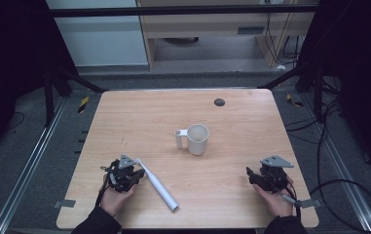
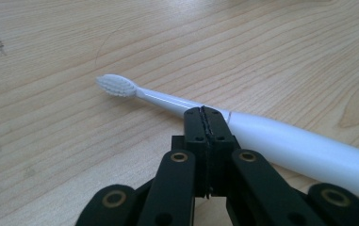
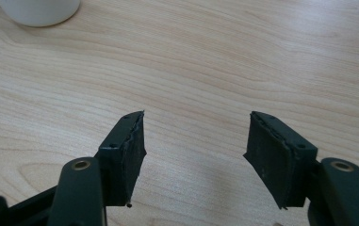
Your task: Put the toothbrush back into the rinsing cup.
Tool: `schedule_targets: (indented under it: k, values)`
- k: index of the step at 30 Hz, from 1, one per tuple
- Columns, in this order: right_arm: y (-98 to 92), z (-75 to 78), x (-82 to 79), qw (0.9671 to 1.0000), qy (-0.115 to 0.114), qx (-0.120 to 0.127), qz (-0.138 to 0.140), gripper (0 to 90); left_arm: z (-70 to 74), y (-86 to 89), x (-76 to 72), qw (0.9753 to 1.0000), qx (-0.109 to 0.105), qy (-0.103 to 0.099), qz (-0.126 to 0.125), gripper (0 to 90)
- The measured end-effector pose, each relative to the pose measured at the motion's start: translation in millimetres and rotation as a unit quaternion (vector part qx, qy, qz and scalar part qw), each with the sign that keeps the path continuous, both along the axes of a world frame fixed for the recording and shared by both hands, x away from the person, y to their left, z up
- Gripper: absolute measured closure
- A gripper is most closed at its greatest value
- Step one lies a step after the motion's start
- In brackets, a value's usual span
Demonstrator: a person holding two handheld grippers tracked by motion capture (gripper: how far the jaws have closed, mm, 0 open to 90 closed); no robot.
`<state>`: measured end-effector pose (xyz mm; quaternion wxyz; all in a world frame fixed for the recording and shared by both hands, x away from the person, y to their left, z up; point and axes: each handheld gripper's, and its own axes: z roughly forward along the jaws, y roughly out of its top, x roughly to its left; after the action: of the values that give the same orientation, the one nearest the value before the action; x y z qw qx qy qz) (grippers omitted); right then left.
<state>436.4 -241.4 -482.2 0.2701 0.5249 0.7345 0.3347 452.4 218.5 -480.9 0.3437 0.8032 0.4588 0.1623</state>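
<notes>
A white electric toothbrush (image 1: pixel 157 184) lies flat on the wooden table (image 1: pixel 231 122), bristle head toward the far left. In the left gripper view its bristles (image 2: pixel 116 86) face up and its thick handle (image 2: pixel 309 153) runs off to the right. My left gripper (image 1: pixel 133 174) rests beside the brush neck, jaws pressed together with nothing between them; its tips (image 2: pixel 206 117) stand just in front of the neck. A white mug (image 1: pixel 196 139) stands upright at the table's middle, handle to the left. My right gripper (image 1: pixel 251 174) sits low near the front right, open (image 3: pixel 193 134) over bare wood.
A small dark round disc (image 1: pixel 219 102) is set in the table near its far edge. The mug's base (image 3: pixel 38 10) appears at the top left of the right gripper view. Cables trail on the floor to the right of the table.
</notes>
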Motion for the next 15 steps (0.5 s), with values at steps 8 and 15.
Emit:
schedule_targets:
  k: [8, 15]
  values:
    - [0.1, -0.4, 0.6, 1.0000, 0.001, -0.002, 0.001, 37.2, -2.2, -4.0, 5.6, 1.0000, 0.007, 0.000, 0.002, 89.1]
    - [0.4, -0.9, 1.1, 1.0000, 0.002, -0.004, 0.002, 37.1, -3.8, -7.6, 11.2, 1.0000, 0.009, -0.001, 0.003, 89.1]
